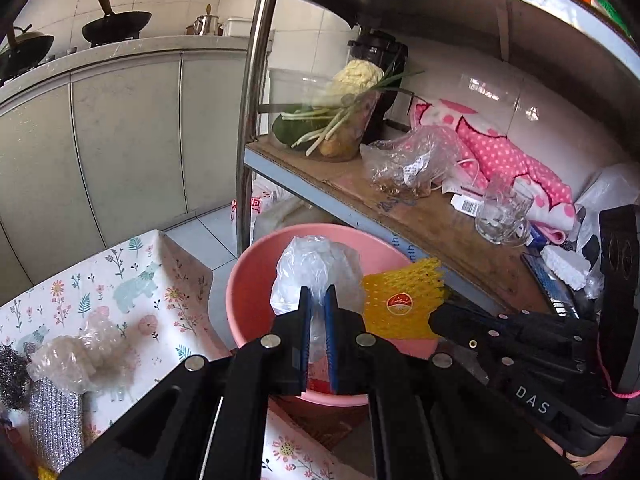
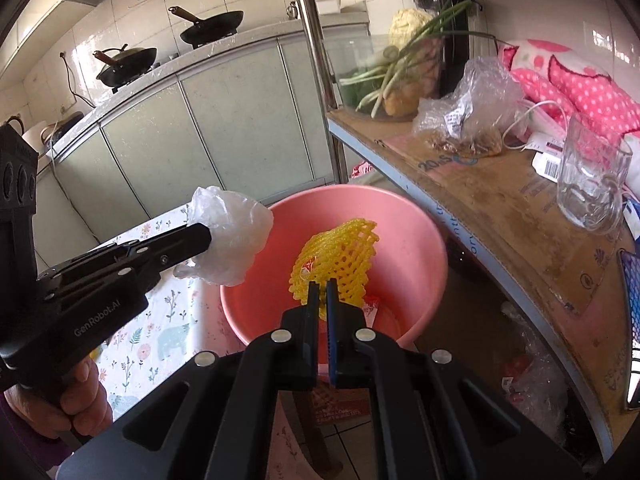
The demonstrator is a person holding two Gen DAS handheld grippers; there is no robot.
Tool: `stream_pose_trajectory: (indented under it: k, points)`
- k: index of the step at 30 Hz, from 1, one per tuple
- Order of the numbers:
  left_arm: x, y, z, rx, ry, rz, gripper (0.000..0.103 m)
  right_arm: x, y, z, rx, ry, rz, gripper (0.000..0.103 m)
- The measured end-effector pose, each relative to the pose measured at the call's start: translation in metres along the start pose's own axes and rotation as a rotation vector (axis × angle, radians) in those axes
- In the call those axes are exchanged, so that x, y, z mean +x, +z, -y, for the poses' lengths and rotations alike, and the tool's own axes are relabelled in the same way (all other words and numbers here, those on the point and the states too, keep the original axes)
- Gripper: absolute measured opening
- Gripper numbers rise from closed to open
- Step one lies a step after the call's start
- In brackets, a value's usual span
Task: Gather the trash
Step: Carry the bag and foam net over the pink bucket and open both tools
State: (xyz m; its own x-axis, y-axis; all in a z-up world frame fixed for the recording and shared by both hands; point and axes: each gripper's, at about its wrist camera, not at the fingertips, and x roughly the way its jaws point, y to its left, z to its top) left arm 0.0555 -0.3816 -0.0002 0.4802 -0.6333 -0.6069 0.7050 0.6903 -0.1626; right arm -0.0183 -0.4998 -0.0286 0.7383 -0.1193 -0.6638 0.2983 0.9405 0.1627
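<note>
Pinching a crumpled clear plastic bag, the left hand-held gripper holds it above the pink basin — jaws closed on the film. The right hand-held gripper clamps a yellow foam net over the same basin, beside the shelf at right.

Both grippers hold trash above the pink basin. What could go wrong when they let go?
The left gripper holds its clear plastic bag near the pink basin rim, so the light bag may drift onto the floral cloth. The yellow foam net in the right gripper might snag on the fingers.
</note>
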Motion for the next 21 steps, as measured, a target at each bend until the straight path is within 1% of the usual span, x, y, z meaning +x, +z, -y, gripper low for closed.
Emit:
stream_pose_trajectory:
  k: [7,18,19,21]
  points:
    - [0.017,-0.002,-0.001,-0.007,0.014,-0.033,0.007,0.013,-0.003,-0.002,-0.009,-0.003,-0.028,0.004]
    - [0.024,-0.002,-0.005,-0.017,0.027,-0.044,0.009,0.02,-0.002,-0.005,-0.022,0.01,-0.055,0.004]
    - [0.024,-0.002,-0.005,-0.021,0.028,-0.046,0.011,0.02,-0.002,-0.006,-0.02,0.013,-0.063,0.004]
    - [0.024,0.0,-0.008,-0.04,0.024,-0.056,0.022,0.023,-0.002,-0.006,-0.015,0.019,-0.076,0.005]
